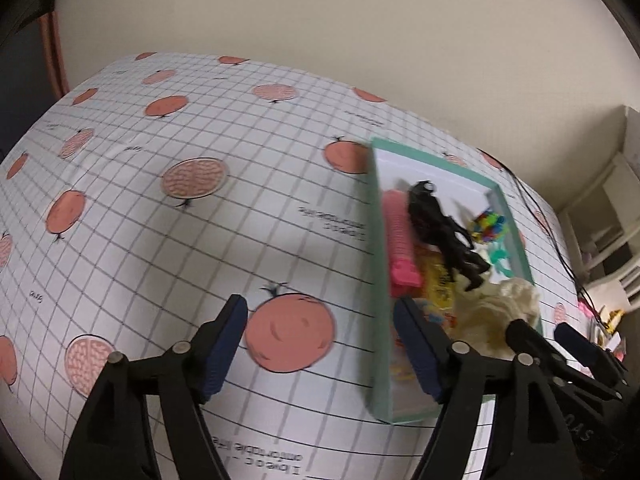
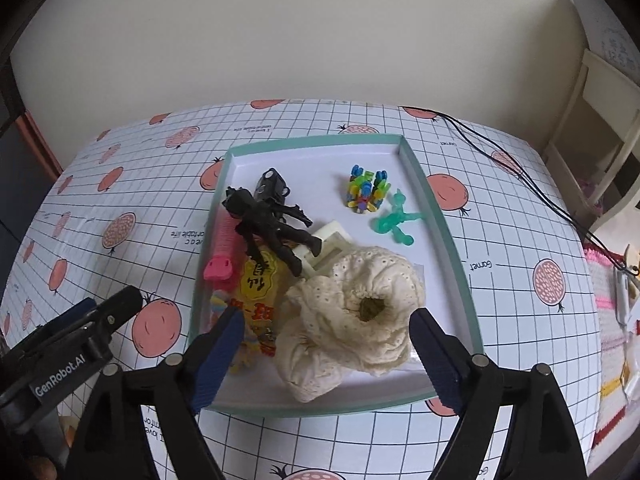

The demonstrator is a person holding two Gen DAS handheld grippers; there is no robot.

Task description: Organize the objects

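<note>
A teal-rimmed tray with a white floor lies on the checked tablecloth. In it are a black action figure, a pink ridged toy, a yellow snack packet, a cream lace cloth, a clump of colourful plastic pieces and a green translucent figure. My right gripper is open, hovering over the tray's near end with the cloth between its fingers, apart from it. My left gripper is open over bare tablecloth, just left of the tray, holding nothing.
A black toy car and a cream square frame also lie in the tray. A black cable runs across the table's far right. A white shelf unit stands to the right, with pink and white clutter beside the table edge.
</note>
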